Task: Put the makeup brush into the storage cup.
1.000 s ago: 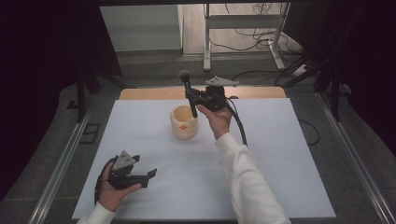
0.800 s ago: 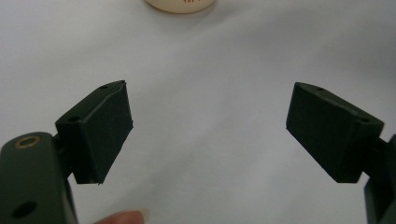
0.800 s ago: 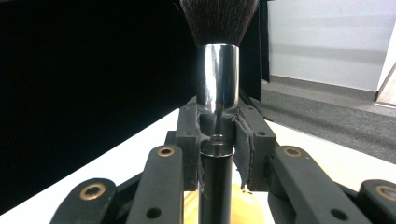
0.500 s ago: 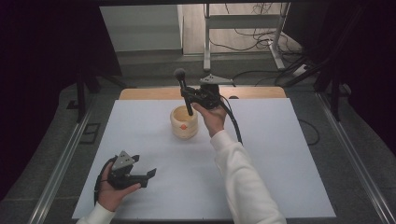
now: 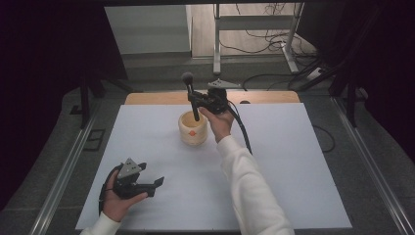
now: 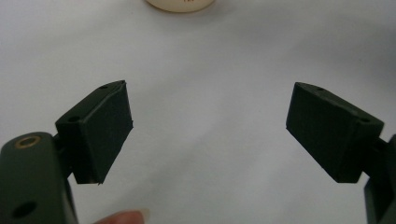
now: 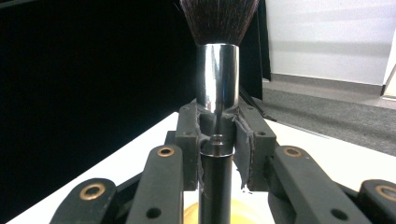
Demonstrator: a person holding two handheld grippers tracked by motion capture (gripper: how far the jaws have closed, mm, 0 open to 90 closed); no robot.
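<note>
The right tongs [image 5: 195, 100] clamp the brush [image 5: 191, 95] upright, handle down, to seat it in the cup [image 5: 192, 128], while the left tongs [image 5: 155, 186], jaws apart, rest idle on the bench [image 5: 293, 161].

A white table [image 5: 293, 161] fills the middle of the high view, with a strip of wood [image 5: 264, 97] along its far edge. Grey floor [image 5: 381, 161] surrounds it, and metal rails [image 5: 63, 171] run down the left and right. Black curtains [image 5: 44, 58] darken the upper left and upper right. At top centre stand a pale wall [image 5: 147, 29] and a metal frame [image 5: 254, 29], with cables [image 5: 274, 41] on the floor.
</note>
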